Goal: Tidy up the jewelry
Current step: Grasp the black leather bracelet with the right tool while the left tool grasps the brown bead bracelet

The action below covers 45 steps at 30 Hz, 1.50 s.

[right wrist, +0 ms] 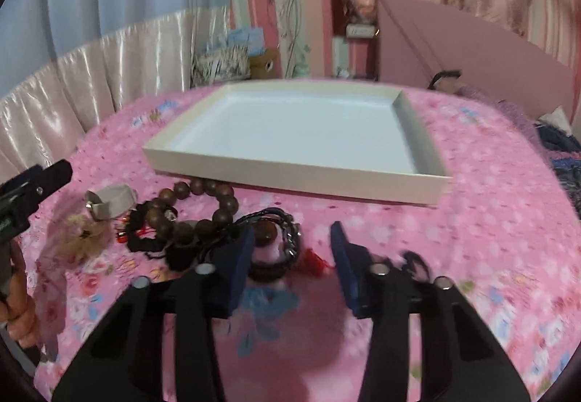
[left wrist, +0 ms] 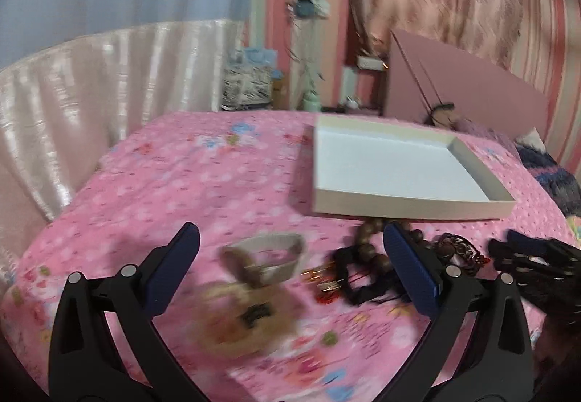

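So the jewelry's all in a heap on the pink bed [right wrist: 472,191], just in front of the white tray [right wrist: 301,180]. Left of the tray's near edge: a grey band [right wrist: 109,200] and a fluffy charm [right wrist: 81,237]. Then wooden beads [right wrist: 203,206] touching the tray wall, then black cords [right wrist: 279,220]. Left tool [left wrist: 290,275] is wide open over the band and charm, gripping nothing. Right tool [right wrist: 290,257] is partly open, straddling the cords, pads not on them.
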Motion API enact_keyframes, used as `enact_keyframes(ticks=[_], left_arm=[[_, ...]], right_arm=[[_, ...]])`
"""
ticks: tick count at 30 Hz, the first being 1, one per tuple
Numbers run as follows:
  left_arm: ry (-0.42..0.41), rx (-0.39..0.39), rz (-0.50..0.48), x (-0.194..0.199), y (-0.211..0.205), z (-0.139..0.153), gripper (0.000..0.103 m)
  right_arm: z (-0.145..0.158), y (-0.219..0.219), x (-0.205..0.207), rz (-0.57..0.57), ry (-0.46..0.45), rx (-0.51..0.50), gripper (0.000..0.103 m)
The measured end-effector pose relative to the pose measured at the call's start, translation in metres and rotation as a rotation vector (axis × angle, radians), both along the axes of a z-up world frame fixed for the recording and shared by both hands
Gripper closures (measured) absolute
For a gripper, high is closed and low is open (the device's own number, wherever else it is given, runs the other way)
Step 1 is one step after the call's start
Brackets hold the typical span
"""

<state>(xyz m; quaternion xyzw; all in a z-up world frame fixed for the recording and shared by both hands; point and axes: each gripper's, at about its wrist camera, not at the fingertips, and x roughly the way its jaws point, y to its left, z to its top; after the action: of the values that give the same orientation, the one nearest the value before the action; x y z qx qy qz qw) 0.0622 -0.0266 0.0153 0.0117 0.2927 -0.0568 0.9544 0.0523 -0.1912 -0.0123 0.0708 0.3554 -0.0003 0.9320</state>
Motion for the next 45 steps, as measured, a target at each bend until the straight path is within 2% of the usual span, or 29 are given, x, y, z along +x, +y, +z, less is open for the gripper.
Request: enact_keyframes(ticks=[3, 6, 12, 13, 15, 20, 23, 25, 27, 32, 38, 39, 40, 45], left_arm=[[0.031, 0.057, -0.035, 0.017, -0.022, -0.012, 0.004], [0.07, 0.082, -0.027, 0.036, -0.029, -0.023, 0.004], [0.169, 0.111, -0.093, 0.058, -0.042, -0.054, 0.01], [0.177, 0.106, -0.093, 0.059, -0.042, -0.058, 0.011], [0.205, 0.087, -0.108, 0.063, -0.043, -0.063, 0.014], [0.22, 0.066, -0.126, 0.065, -0.045, -0.068, 0.019], [0.21, 0.063, -0.143, 0.065, -0.049, -0.068, 0.042], [0.2, 0.058, -0.146, 0.064, -0.051, -0.068, 0.067], [0.194, 0.02, -0.156, 0.064, -0.048, -0.066, 0.08], [0.192, -0.062, -0.182, 0.065, -0.037, -0.061, 0.082], [0.13, -0.036, -0.176, 0.056, -0.038, -0.052, 0.085], [0.123, -0.05, -0.174, 0.053, -0.035, -0.049, 0.088], [0.115, -0.056, -0.178, 0.051, -0.033, -0.046, 0.103], [0.067, -0.086, -0.188, 0.045, -0.025, -0.029, 0.103]], right_arm=[[-0.013, 0.004, 0.023, 0.023, 0.05, -0.014, 0.067], [-0.021, 0.005, 0.036, 0.024, 0.078, -0.046, 0.068], [-0.029, 0.007, 0.049, 0.057, 0.099, -0.033, 0.069], [-0.03, 0.006, 0.048, 0.063, 0.095, -0.019, 0.071], [-0.03, 0.005, 0.046, 0.074, 0.086, -0.007, 0.088], [-0.028, -0.003, 0.039, 0.075, 0.05, 0.046, 0.091], [-0.026, -0.008, 0.034, 0.074, 0.025, 0.076, 0.093], [-0.024, -0.009, 0.03, 0.077, 0.011, 0.084, 0.093], [-0.021, -0.01, 0.026, 0.079, -0.007, 0.102, 0.093], [-0.016, -0.018, 0.02, 0.076, -0.042, 0.134, 0.093], [-0.017, -0.019, 0.019, 0.066, -0.048, 0.139, 0.093], [-0.017, -0.02, 0.018, 0.063, -0.052, 0.141, 0.093], [-0.016, -0.021, 0.018, 0.062, -0.055, 0.145, 0.093], [-0.014, -0.02, 0.017, 0.067, -0.065, 0.146, 0.093]])
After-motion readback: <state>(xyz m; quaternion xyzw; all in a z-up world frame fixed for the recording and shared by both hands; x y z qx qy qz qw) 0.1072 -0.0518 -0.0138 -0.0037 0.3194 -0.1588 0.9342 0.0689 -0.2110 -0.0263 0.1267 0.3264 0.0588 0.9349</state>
